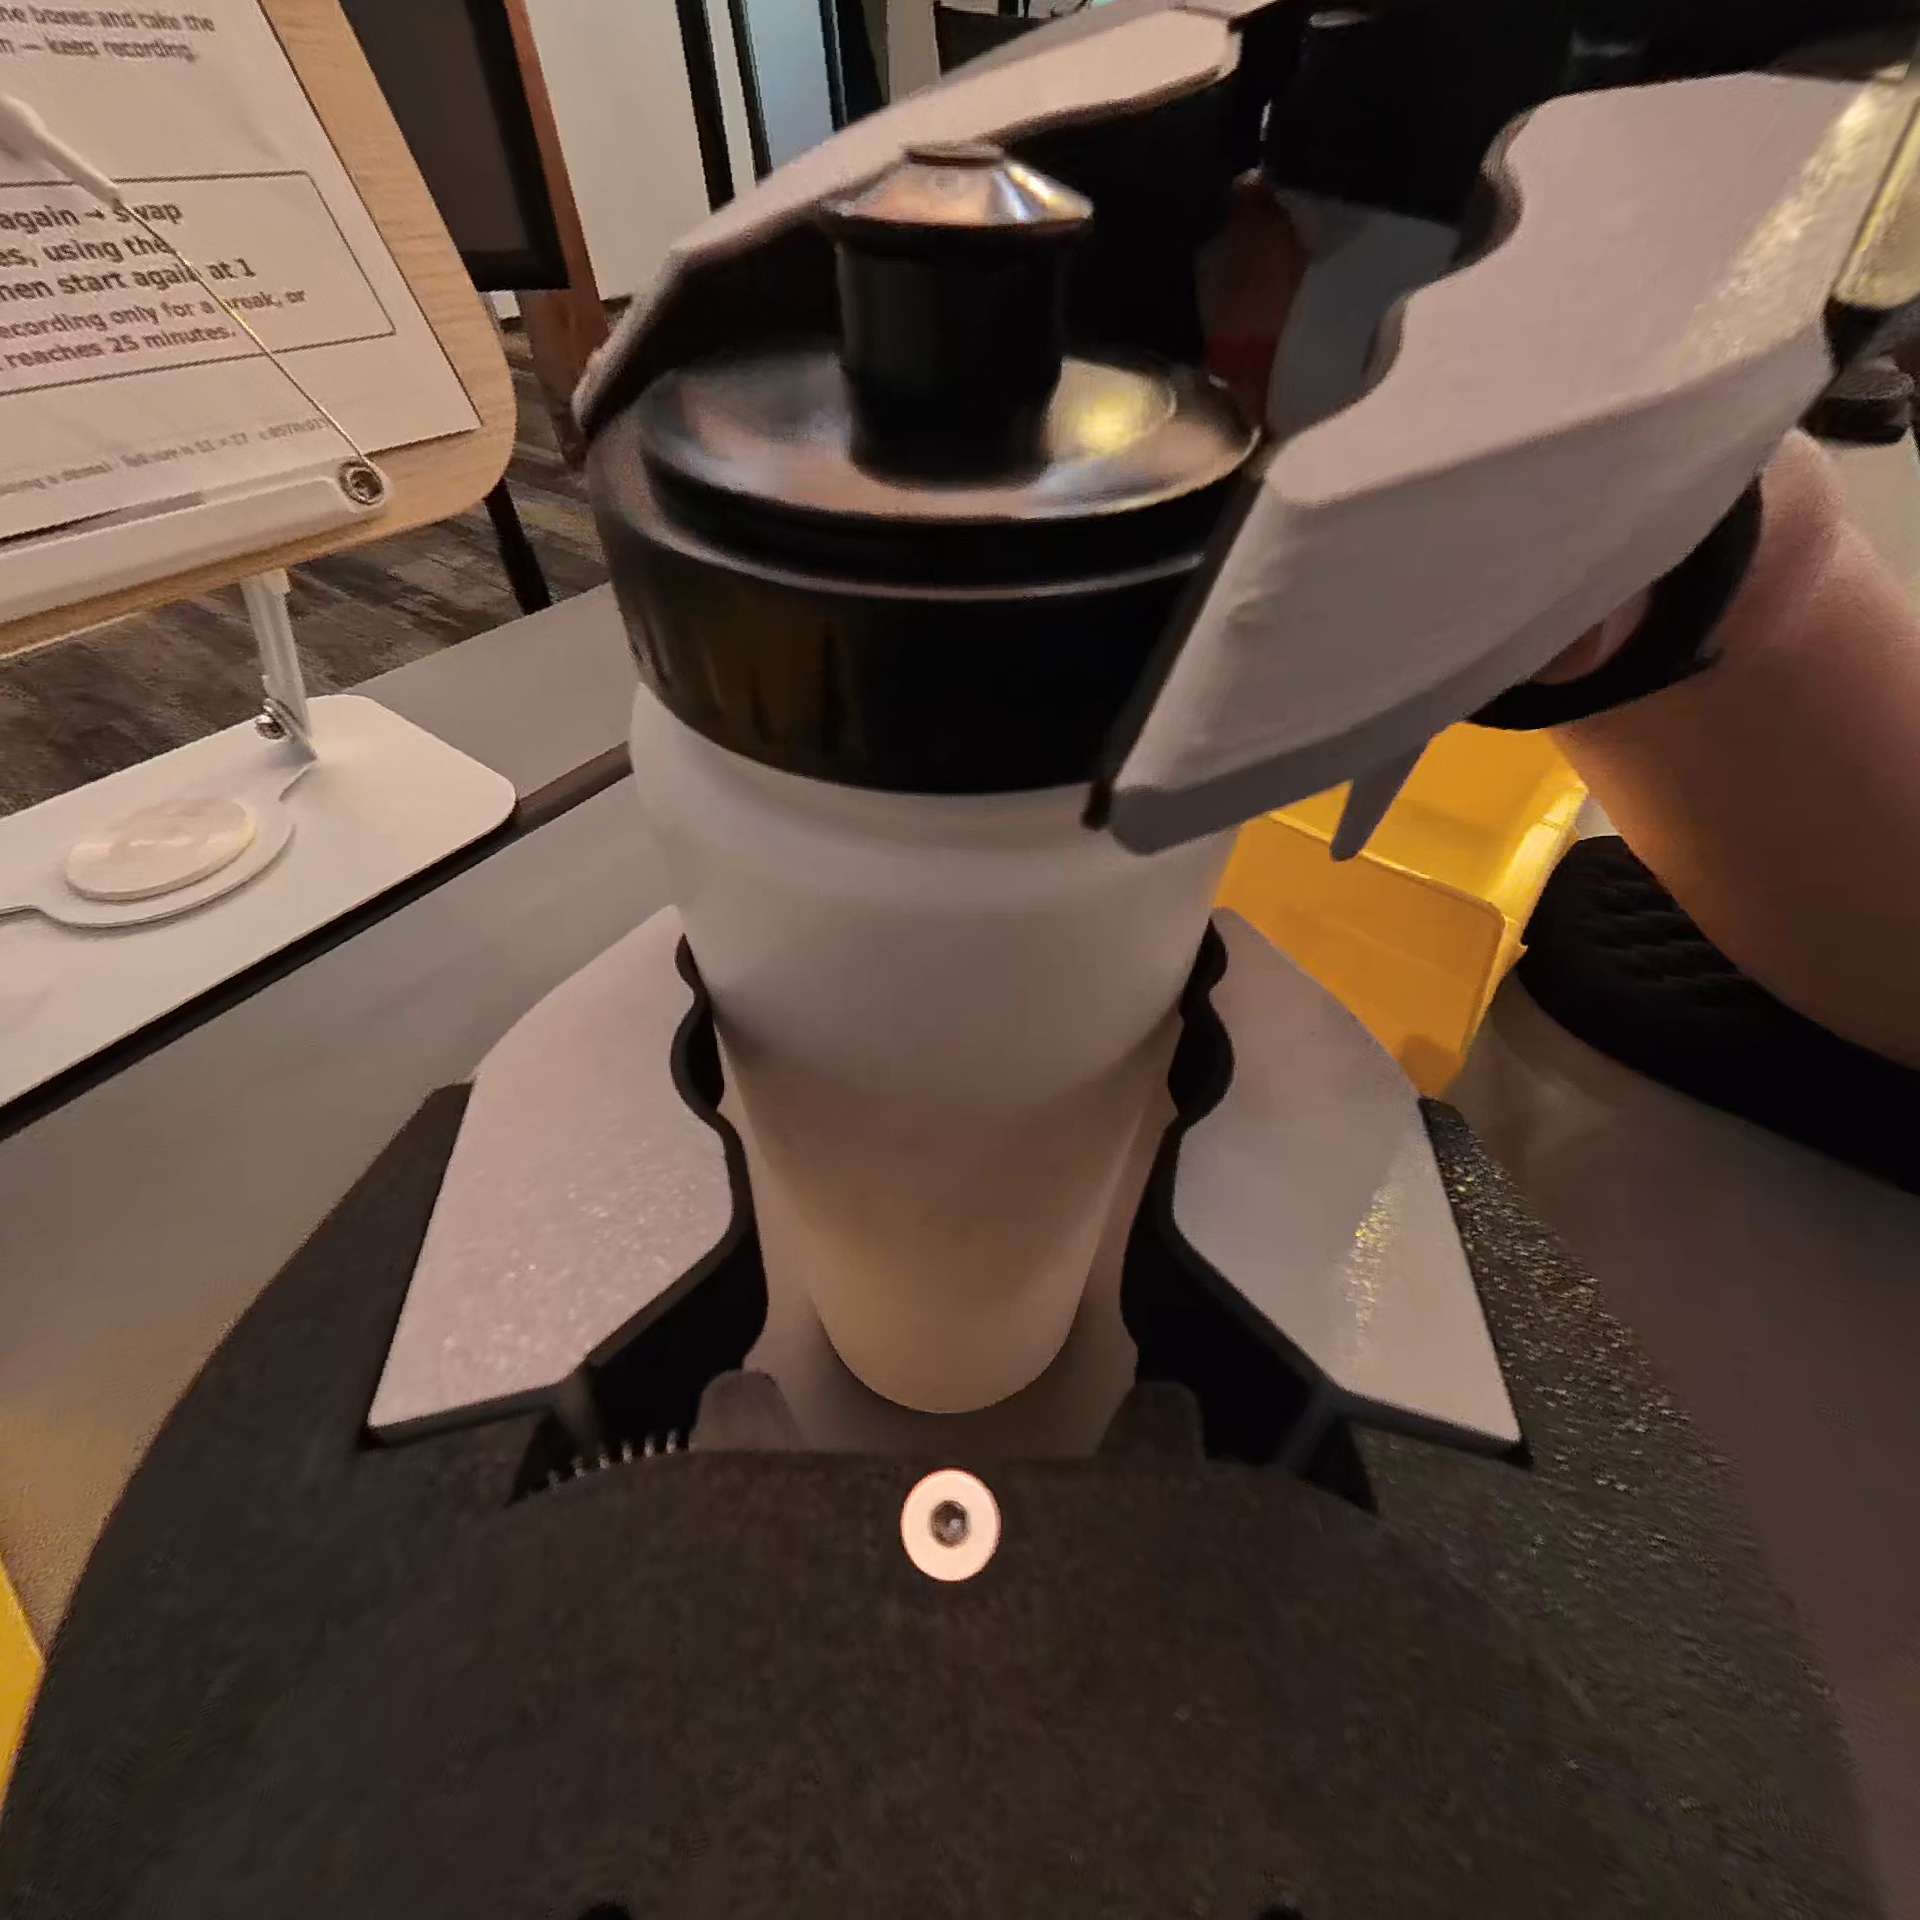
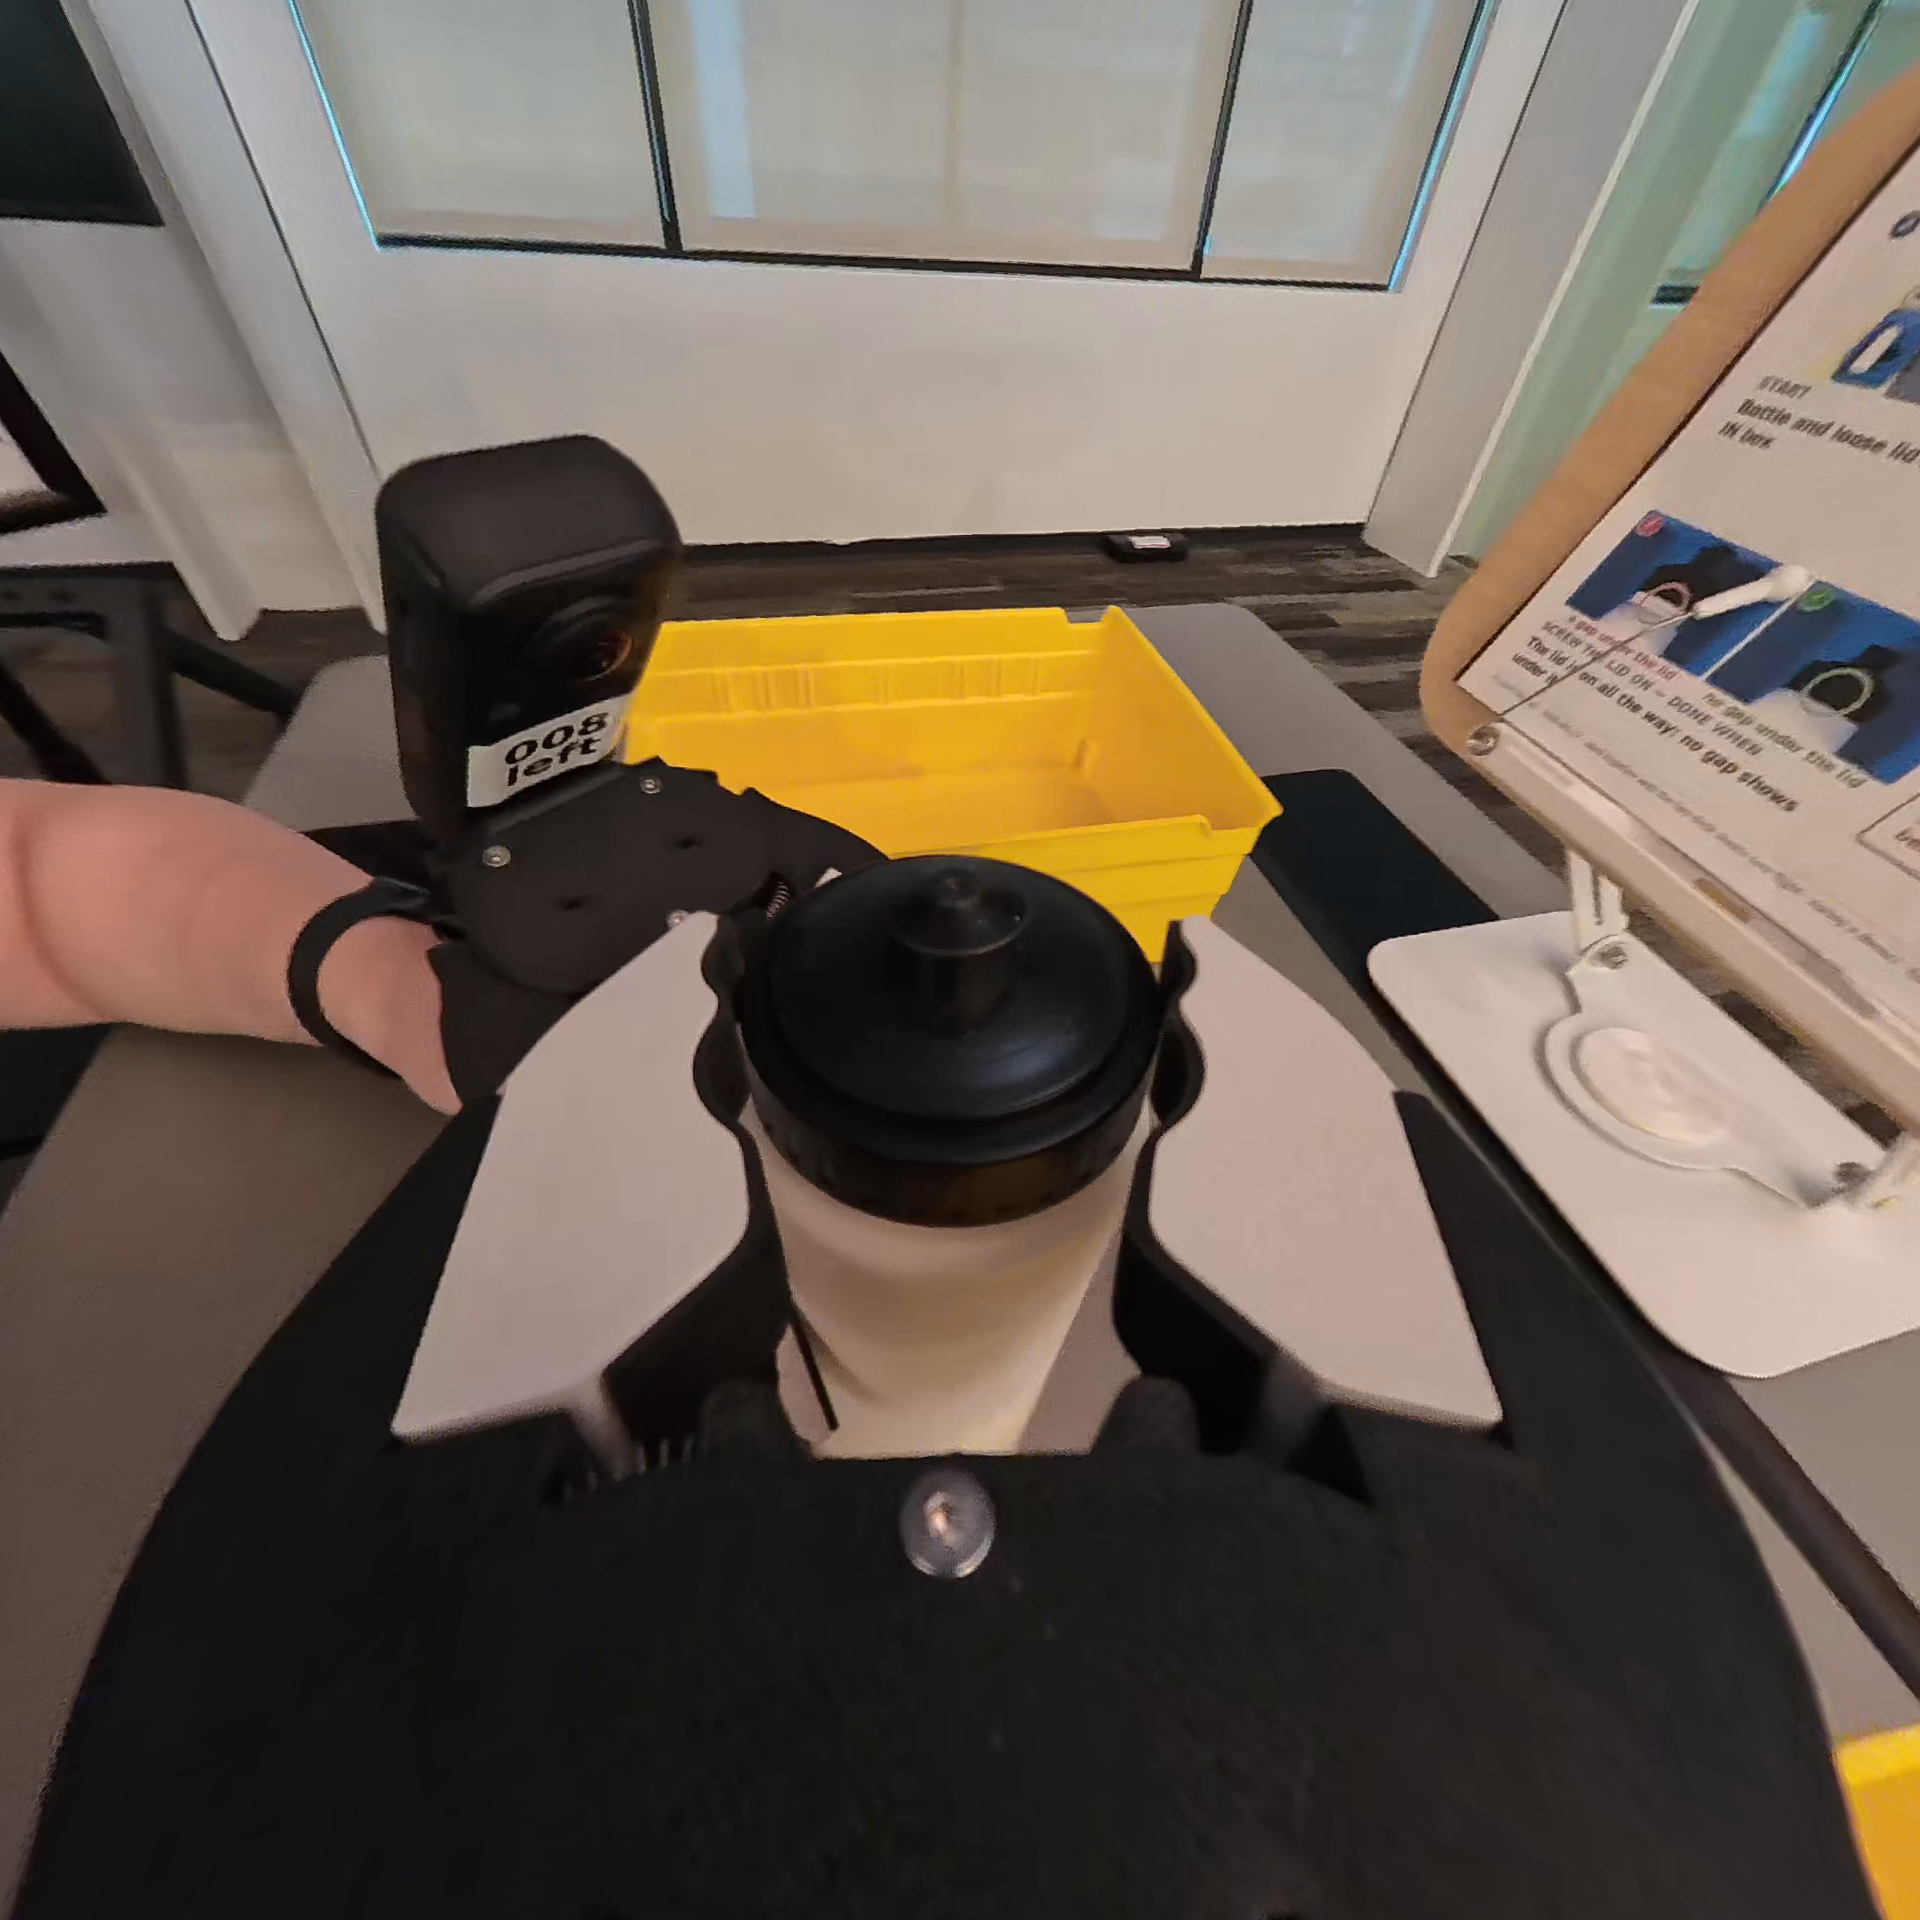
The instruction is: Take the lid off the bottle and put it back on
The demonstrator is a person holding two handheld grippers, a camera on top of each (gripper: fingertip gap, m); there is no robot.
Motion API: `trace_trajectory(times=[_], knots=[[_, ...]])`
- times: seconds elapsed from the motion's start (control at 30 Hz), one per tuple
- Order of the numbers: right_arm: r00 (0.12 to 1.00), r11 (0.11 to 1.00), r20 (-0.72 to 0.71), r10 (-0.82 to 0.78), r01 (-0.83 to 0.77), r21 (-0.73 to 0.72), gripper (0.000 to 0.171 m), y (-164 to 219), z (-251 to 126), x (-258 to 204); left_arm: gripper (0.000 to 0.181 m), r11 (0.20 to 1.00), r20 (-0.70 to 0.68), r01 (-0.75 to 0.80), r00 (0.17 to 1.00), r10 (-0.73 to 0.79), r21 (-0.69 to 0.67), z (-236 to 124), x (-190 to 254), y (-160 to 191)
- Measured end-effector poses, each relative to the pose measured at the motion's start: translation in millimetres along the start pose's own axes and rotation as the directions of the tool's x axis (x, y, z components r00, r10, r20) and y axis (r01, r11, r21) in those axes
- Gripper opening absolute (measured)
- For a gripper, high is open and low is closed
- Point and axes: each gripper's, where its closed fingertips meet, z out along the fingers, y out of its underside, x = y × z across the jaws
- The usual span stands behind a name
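Observation:
A white bottle [image 1: 935, 1195] stands upright on the grey table, with a black lid [image 1: 914, 644] with a spout on its neck. My left gripper [image 1: 951, 966] is shut on the bottle's body, a finger on each side. My right gripper [image 1: 883, 592] comes down from the upper right, with its fingers against both sides of the lid. In the right wrist view, the right gripper [image 2: 945, 977] is shut on the lid [image 2: 935, 1091] above the bottle [image 2: 935, 1309]. The left gripper's body [image 2: 582, 883] and a hand are at the left; its fingertips are hidden.
An open yellow bin [image 2: 935, 748] stands just behind the bottle; it also shows in the left wrist view [image 1: 1382, 935]. A wooden instruction board [image 2: 1714, 623] on a white stand base [image 2: 1662, 1195] is at the table's right side. A black mat [image 2: 1361, 862] lies under the bin.

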Motion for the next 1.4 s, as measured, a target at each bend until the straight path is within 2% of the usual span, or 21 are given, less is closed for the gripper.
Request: trace_trajectory(times=[0.13,0.23,0.33,0.47,0.63,0.73,0.83,1.03,1.17,1.3,1.4], knots=[[0.994,0.999,-0.107,0.036,-0.037,-0.007,0.078,0,5,5,0.086,1.000,0.079,0.011,0.997,-0.009,-0.020,-2,-8,1],[0.955,0.994,-0.276,0.112,-0.110,0.023,0.078,0,7,12,0.086,0.999,0.133,0.017,0.991,-0.012,-0.034,-4,-12,2],[0.922,0.997,-0.382,0.067,-0.070,0.005,0.078,-1,5,9,0.086,0.999,0.168,-0.016,0.985,0.024,-0.047,-6,-12,3],[0.948,0.995,-0.304,0.094,-0.099,-0.001,0.078,0,5,10,0.086,0.999,0.139,-0.024,0.990,0.030,-0.048,-4,-11,3],[0.993,0.993,-0.029,0.112,-0.113,-0.042,0.081,0,-1,1,0.086,0.999,0.089,-0.025,0.996,0.029,-0.042,-2,-9,3],[0.996,0.996,0.024,0.083,-0.083,-0.024,0.080,-1,-10,6,0.086,0.999,0.067,-0.032,0.997,0.035,-0.037,-1,-7,3],[0.993,0.998,0.102,0.061,-0.062,0.008,0.070,-3,-14,0,0.086,0.999,0.055,-0.043,0.997,0.044,-0.034,-1,-4,3],[0.996,0.997,0.057,0.073,-0.074,0.006,0.069,-4,-11,3,0.086,0.999,0.096,-0.021,0.995,0.025,-0.045,-2,-9,3],[0.990,0.994,-0.085,0.114,-0.113,0.015,0.069,-5,-2,7,0.086,0.998,0.170,0.008,0.985,0.003,-0.061,-6,-19,5],[0.957,0.990,-0.252,0.144,-0.137,0.046,0.069,-6,2,11,0.086,0.998,0.187,0.015,0.982,-0.002,-0.068,-7,-22,5],[0.972,0.996,-0.214,0.094,-0.095,0.006,0.070,-6,1,8,0.086,0.998,0.172,0.001,0.985,0.010,-0.061,-7,-21,4]])
